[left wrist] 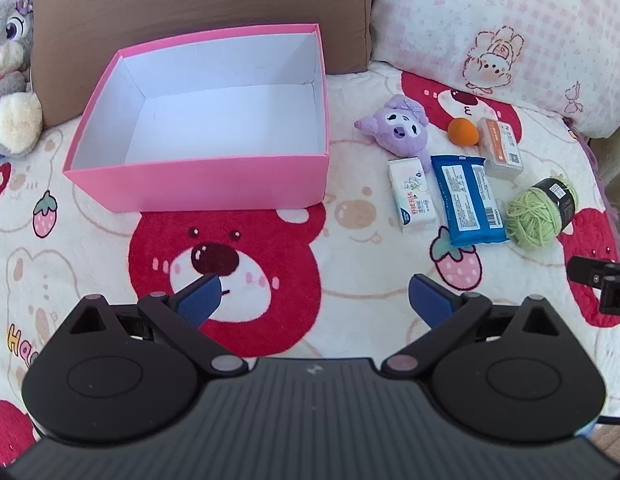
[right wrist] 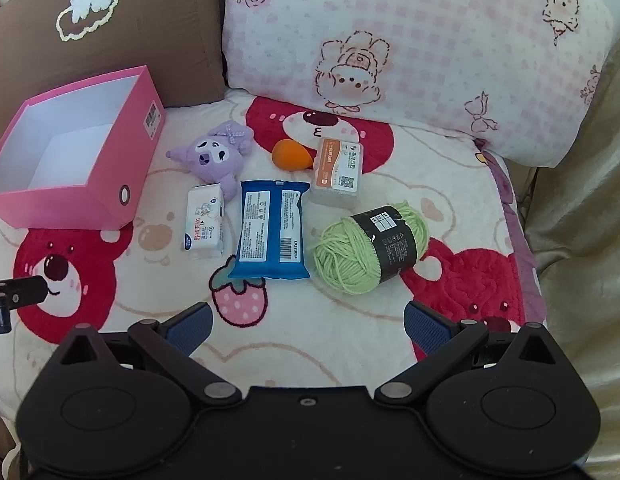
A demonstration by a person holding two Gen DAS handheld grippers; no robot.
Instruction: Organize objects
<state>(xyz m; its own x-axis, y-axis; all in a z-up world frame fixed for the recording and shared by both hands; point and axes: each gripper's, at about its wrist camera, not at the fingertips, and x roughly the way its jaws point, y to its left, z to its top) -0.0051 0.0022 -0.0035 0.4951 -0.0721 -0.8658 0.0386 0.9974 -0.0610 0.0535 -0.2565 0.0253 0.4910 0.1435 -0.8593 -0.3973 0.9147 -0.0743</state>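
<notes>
An open pink cardboard box (left wrist: 198, 184) with a white inside sits on the bear-and-strawberry printed blanket (left wrist: 270, 240) of the bed, in front of a brown cushion (left wrist: 190, 4); a barcode sticker shows on its side wall, too small to read. Just right of the box lie a purple plush toy (right wrist: 216, 152) and a small white tissue pack (right wrist: 204, 222) with Chinese print. Farther right of the box lies a blue wipes packet (right wrist: 270, 228), its barcode reading "LX320054", then an orange egg-shaped sponge (right wrist: 292, 155) touching a clear plastic case with an orange label (right wrist: 338, 170), and a green yarn ball (right wrist: 370, 248) in a black band. The left gripper (left wrist: 314, 296) and right gripper (right wrist: 306, 326) both hover spread apart, holding nothing.
</notes>
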